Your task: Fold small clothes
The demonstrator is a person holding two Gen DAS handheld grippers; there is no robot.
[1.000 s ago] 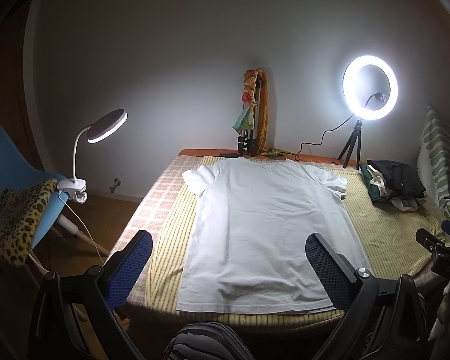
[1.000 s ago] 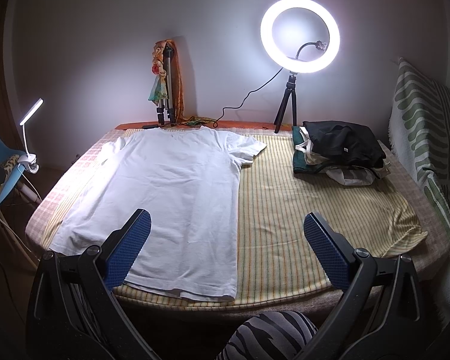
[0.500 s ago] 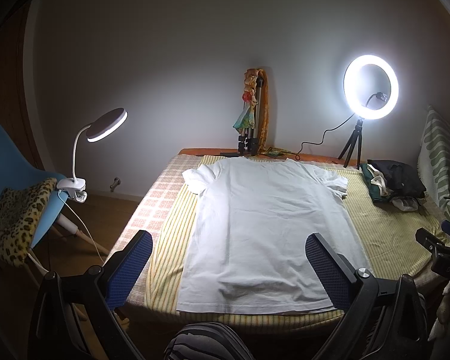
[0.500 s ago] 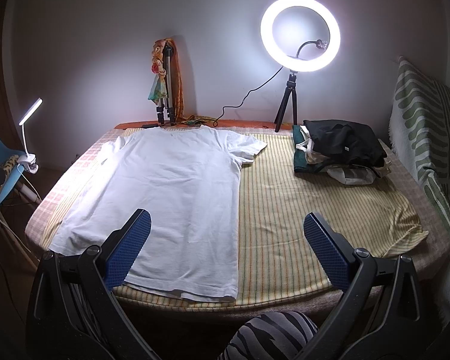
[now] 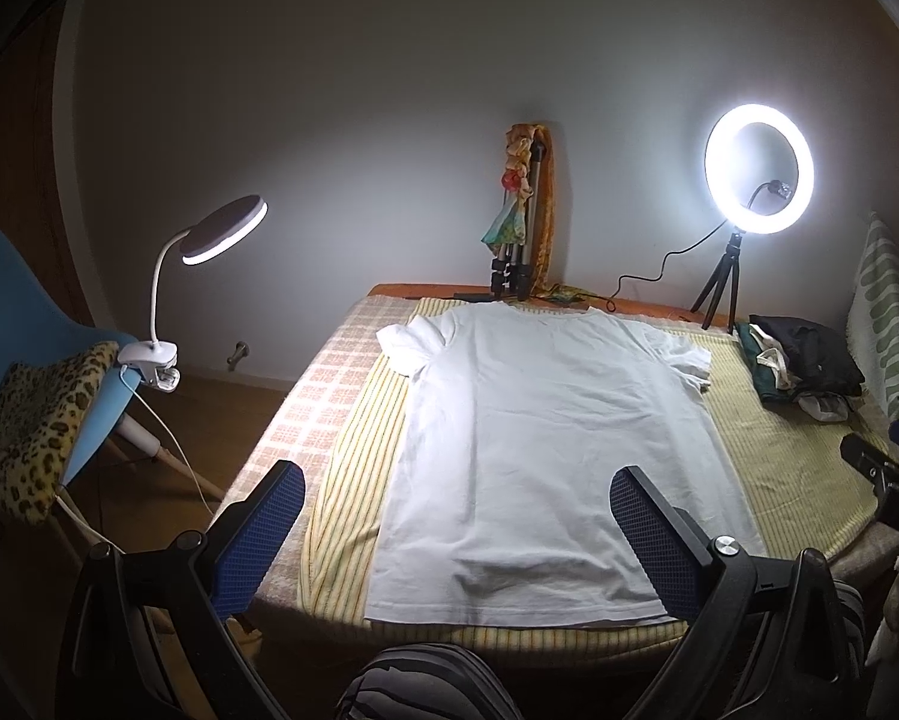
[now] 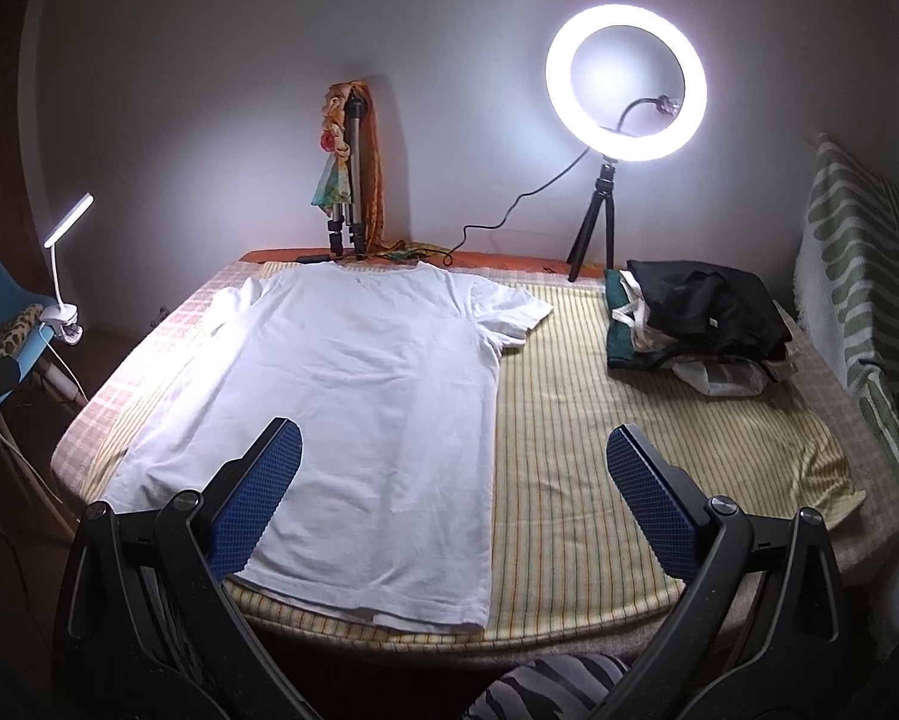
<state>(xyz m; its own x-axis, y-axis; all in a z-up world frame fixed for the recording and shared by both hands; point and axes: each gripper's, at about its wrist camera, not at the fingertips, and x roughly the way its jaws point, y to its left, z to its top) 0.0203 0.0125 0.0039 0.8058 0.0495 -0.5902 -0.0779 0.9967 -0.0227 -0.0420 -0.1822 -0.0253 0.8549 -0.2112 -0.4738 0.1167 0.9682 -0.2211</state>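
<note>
A white T-shirt [image 5: 545, 438] lies spread flat on the striped yellow cloth [image 5: 353, 480] of the table, neck at the far end, hem near me. It also shows in the right wrist view [image 6: 359, 396], left of centre. My left gripper [image 5: 455, 516] is open and empty, held above the shirt's hem. My right gripper [image 6: 449, 480] is open and empty, above the shirt's right hem corner and the bare cloth [image 6: 629, 420]. The right gripper's edge [image 5: 887, 480] shows at the far right of the left wrist view.
A pile of dark and light clothes [image 6: 701, 318] sits at the back right. A ring light on a tripod [image 6: 626, 84] and a folded tripod with scarves [image 6: 347, 180] stand at the far edge. A clip lamp [image 5: 209, 240] and blue chair [image 5: 23, 330] stand left.
</note>
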